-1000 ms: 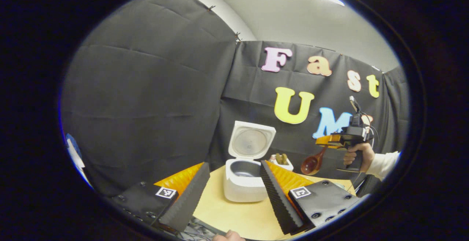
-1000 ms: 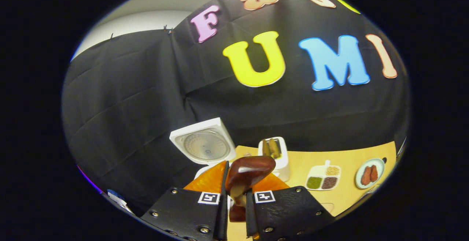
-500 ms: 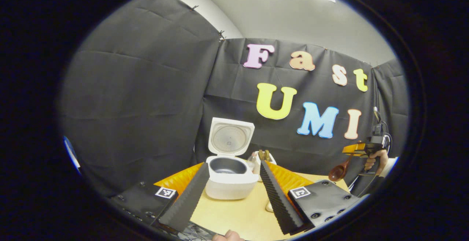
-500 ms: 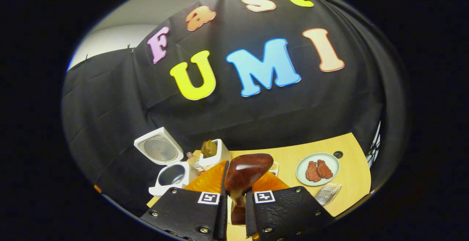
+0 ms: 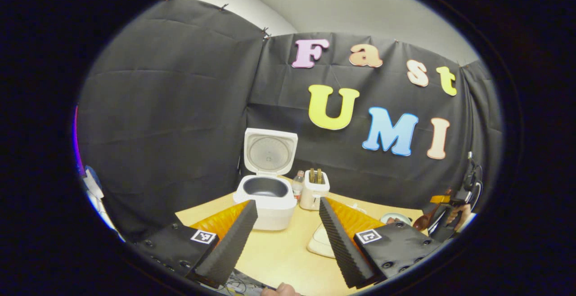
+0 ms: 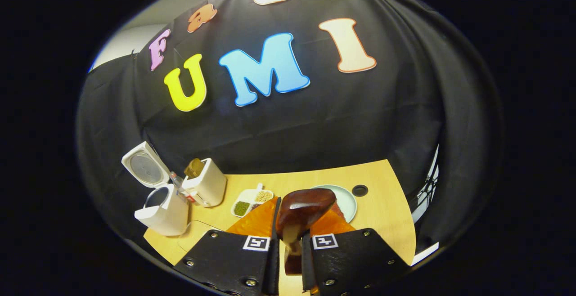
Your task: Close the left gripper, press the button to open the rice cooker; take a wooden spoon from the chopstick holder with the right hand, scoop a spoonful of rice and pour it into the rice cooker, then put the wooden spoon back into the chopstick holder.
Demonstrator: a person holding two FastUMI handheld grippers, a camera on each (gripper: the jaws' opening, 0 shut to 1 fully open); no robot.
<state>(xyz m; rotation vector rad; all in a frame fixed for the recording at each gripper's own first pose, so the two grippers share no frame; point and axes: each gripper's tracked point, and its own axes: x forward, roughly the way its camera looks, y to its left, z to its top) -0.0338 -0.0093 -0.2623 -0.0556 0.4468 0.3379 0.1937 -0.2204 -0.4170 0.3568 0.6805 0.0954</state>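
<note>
The white rice cooker [image 5: 266, 199] stands with its lid [image 5: 269, 151] up and its dark pot showing. Just right of it is the white chopstick holder [image 5: 314, 190] with wooden handles sticking out. My left gripper [image 5: 286, 204] is open, held well back from the cooker with nothing between its fingers. My right gripper [image 6: 290, 237] is shut on the handle of the brown wooden spoon [image 6: 305, 208], bowl end up, above the table's near side. From there the cooker [image 6: 163, 210] and holder [image 6: 207, 187] lie far left. A divided dish of grains [image 6: 250, 200] sits just beyond the spoon.
A small bottle [image 5: 297, 185] stands between cooker and holder. A pale plate [image 6: 347, 200] lies behind the spoon, near a round hole [image 6: 360, 190] in the wooden table [image 6: 387, 215]. A white board [image 5: 320, 242] lies by my left gripper's right finger. A hand holds the right gripper [image 5: 445, 202] at far right.
The right gripper has carried the spoon rightward, away from the cooker and holder, over the dish and plate. The left gripper has pulled back, so the cooker looks smaller and farther.
</note>
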